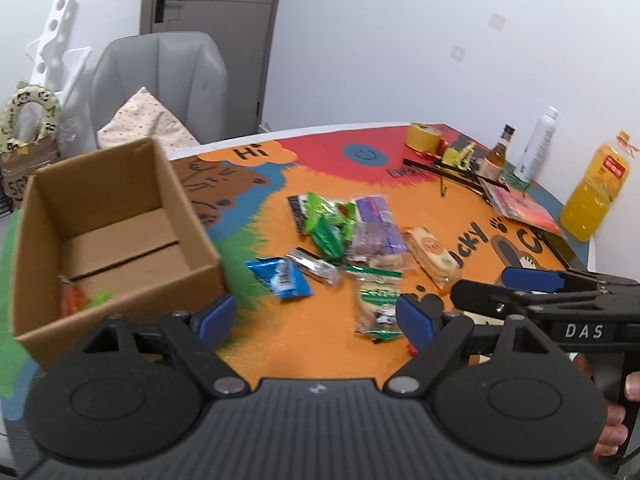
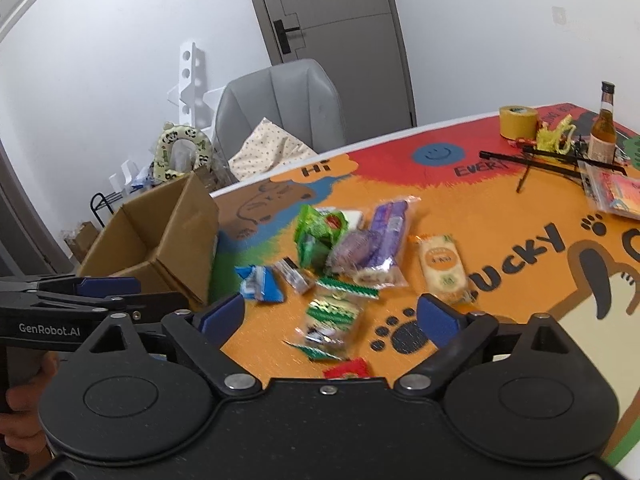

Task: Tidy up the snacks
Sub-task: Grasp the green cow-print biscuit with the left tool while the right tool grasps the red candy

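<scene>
Left gripper (image 1: 316, 318) spread wide, nothing between its blue pads, hovering above the table (image 1: 304, 344) just right of the cardboard box (image 1: 120, 236). Right gripper (image 2: 330, 318) likewise spread and empty, above the near edge of the snack pile. Each gripper shows side-on in the other's view.

Box open-topped, at the table's left; an orange packet (image 1: 72, 302) and something green lie in its near corner.

Snacks loose mid-table, right of the box: blue packet (image 1: 280, 278) nearest the box, silver wrapper (image 1: 316, 266) beside it, green bag (image 1: 330, 222) and purple packet (image 1: 376, 224) behind, orange-labelled cracker pack (image 1: 432, 258) to the right, green-and-white packet (image 1: 376, 300) closest to the grippers.

Far right: tape roll (image 1: 423, 137), small brown bottle (image 1: 498, 152), juice bottle (image 1: 596, 188)
</scene>
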A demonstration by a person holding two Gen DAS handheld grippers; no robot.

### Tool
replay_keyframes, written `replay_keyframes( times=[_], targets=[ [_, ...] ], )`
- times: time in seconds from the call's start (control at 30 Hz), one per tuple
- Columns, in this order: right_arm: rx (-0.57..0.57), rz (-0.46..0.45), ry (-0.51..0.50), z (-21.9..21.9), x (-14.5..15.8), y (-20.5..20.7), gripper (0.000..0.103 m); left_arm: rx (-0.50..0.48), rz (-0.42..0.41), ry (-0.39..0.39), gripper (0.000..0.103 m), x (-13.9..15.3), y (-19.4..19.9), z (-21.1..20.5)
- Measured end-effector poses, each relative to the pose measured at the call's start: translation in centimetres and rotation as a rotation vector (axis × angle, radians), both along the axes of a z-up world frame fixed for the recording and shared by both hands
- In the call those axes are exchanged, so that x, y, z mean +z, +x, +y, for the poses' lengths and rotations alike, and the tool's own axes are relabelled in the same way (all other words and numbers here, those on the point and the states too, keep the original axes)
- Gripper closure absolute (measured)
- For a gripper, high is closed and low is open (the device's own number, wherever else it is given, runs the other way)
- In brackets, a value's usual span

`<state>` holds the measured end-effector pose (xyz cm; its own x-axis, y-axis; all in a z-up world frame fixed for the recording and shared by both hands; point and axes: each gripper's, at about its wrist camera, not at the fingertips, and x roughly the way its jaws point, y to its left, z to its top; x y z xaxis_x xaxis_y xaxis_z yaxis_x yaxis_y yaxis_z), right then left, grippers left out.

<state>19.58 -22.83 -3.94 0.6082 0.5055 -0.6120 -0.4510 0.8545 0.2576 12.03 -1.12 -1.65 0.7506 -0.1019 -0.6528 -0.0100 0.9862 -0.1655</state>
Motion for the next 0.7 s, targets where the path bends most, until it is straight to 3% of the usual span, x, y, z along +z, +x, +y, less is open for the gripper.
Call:
replay_keyframes(
  times=[0.57, 0.7],
  targets=[
    [0.001, 0.134, 0.005, -2.1, -4.6, 0.4, 0.041, -0.053, 0.086, -0.031, 0.02, -4.7, 3.3, -2.6],
    [0.023, 0.163, -0.026, -1.6, -5.9, 0.6, 0.055, -0.068, 0.104, -0.029, 0.022, -5.4, 3.8, -3.0]
  ],
)
